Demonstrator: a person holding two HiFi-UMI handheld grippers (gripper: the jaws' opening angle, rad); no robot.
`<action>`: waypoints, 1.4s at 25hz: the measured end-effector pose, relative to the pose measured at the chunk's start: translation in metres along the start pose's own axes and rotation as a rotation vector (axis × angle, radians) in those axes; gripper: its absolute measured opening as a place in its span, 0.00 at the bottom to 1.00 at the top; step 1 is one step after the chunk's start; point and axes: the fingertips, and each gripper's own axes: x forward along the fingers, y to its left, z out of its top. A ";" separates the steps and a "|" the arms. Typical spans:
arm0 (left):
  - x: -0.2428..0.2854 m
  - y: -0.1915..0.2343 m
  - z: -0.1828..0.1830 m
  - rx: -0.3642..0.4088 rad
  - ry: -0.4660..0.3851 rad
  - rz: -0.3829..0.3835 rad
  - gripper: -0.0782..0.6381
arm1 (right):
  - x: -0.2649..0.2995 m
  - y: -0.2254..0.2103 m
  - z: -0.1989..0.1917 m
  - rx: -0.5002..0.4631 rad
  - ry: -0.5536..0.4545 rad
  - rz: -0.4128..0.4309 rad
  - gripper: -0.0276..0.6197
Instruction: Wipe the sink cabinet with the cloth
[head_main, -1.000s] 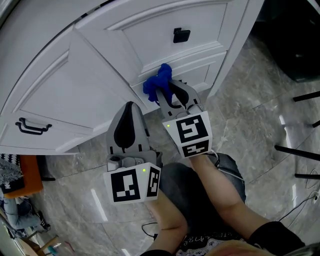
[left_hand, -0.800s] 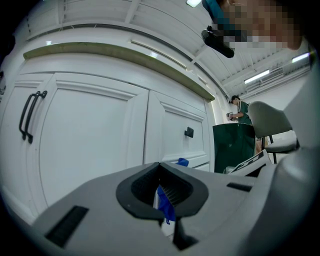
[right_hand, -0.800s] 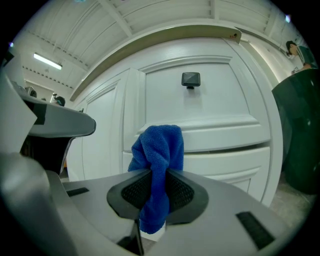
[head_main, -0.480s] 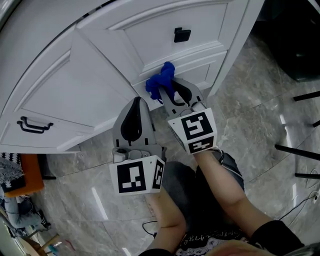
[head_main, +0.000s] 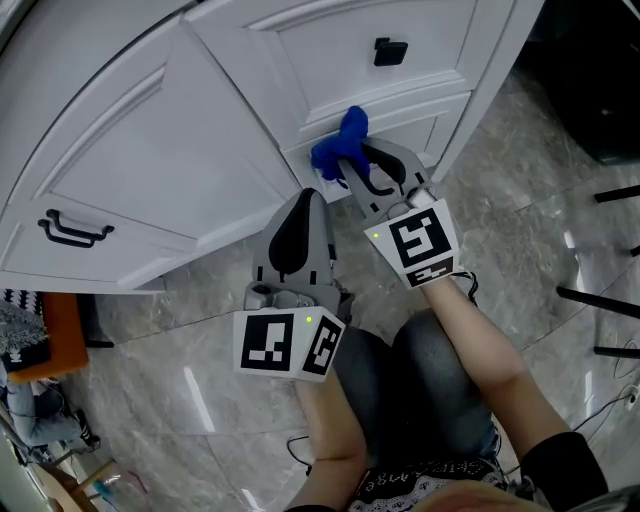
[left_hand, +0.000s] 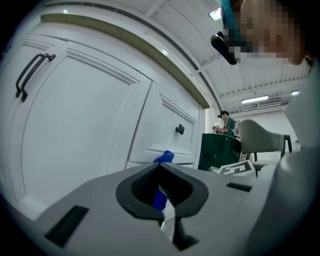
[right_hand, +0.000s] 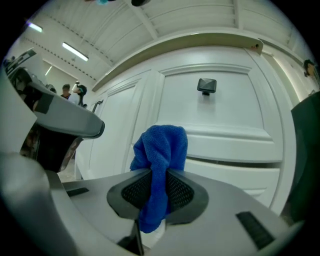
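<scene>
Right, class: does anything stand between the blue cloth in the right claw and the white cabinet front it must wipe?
Nothing visible does. The bunched blue cloth, clamped in the right claw, faces the white panelled sink cabinet front directly; the shut left claw sits off to its side.

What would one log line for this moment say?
right gripper: shut on blue cloth | blue cloth: at drawer edge of sink cabinet | left gripper: shut, empty

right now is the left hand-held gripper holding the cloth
No, the right hand-held gripper clamps the blue cloth; the left hand-held gripper is shut, empty.
</scene>
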 end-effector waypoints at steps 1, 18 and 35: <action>0.001 0.001 -0.006 0.006 0.019 0.003 0.12 | 0.000 0.000 0.000 -0.001 -0.012 0.004 0.17; 0.004 0.023 -0.021 -0.070 0.030 0.042 0.12 | -0.001 0.001 0.000 -0.089 -0.021 -0.010 0.17; 0.015 0.026 -0.031 -0.075 0.046 0.035 0.12 | -0.005 -0.011 -0.002 -0.080 0.000 -0.048 0.17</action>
